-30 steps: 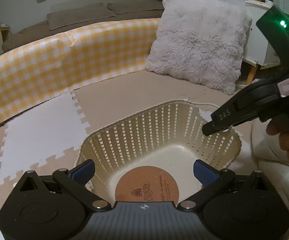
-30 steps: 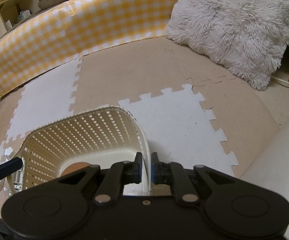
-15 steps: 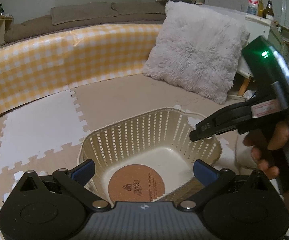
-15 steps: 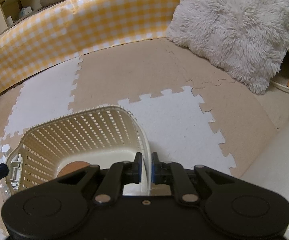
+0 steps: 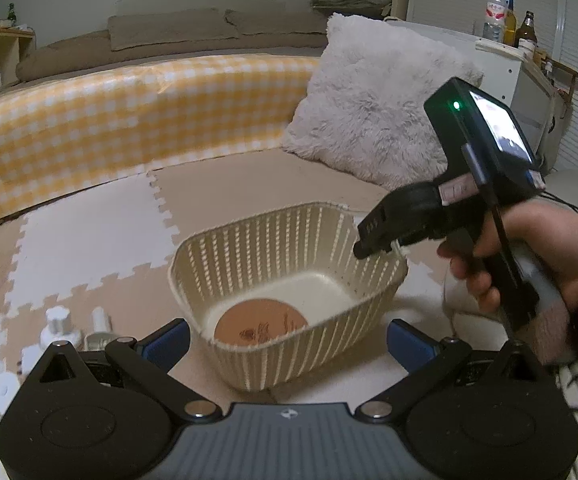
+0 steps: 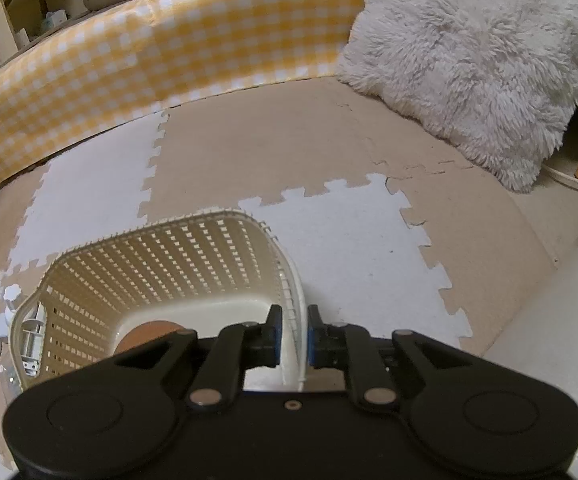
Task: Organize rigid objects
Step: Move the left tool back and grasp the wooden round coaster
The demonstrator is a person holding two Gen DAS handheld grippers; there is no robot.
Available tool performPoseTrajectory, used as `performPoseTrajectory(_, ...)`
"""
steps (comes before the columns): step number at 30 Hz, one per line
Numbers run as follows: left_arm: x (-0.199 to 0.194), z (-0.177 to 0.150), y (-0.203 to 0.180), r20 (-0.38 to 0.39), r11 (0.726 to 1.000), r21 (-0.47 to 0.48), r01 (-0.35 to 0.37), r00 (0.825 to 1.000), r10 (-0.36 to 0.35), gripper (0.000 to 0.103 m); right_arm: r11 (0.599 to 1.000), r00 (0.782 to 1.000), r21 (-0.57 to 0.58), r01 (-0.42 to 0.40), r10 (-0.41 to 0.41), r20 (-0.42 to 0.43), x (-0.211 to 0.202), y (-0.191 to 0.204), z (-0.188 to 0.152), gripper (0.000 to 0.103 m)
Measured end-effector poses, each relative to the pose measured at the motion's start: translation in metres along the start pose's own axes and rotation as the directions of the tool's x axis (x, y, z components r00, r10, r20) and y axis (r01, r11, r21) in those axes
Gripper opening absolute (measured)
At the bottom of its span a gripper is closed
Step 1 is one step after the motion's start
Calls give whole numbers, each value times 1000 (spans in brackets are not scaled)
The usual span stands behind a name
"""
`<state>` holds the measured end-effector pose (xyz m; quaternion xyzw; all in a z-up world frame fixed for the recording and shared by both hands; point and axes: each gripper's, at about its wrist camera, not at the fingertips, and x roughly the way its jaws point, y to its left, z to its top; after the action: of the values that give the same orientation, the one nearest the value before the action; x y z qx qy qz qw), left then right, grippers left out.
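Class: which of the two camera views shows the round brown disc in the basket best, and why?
The left wrist view: the whole brown disc lies in view, print visible, on the basket floor. In the right wrist view, only an edge of it shows behind the right claw.

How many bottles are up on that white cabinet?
3 bottles, standing side by side on the white cabinet at the far right: a clear plastic one, a yellow one and a brown glass one. More may hide behind them.
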<state>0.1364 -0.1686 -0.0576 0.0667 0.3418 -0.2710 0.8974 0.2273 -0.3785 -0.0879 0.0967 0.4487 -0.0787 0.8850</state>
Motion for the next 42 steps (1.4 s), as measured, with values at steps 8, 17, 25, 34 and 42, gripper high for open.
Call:
performPoseTrajectory(8,-8,-27,24,-33,996,-40,-77,997,76,103,1000,1000,-14,14,-14,-5,0,2,0,13)
performPoseTrajectory(17,-4,-59,65,-114,980,-92,-174,980,163,103,1000,1000,-20,20,-20,-7,0,3,0,13)
performPoseTrajectory(25,13,-74,97,-187,972,-155,-179,971,149,103,999,1000,-22,24,-24,-8,0,3,0,13)
performPoseTrajectory(34,33,-92,109,-270,963,-155,-221,947,174,98,999,1000,-22,25,-25,-8,0,3,0,13)
performPoseTrajectory(42,36,-96,117,-282,950,-206,-234,944,171,91,1000,1000,-1,14,-14,12,-4,0,1,13)
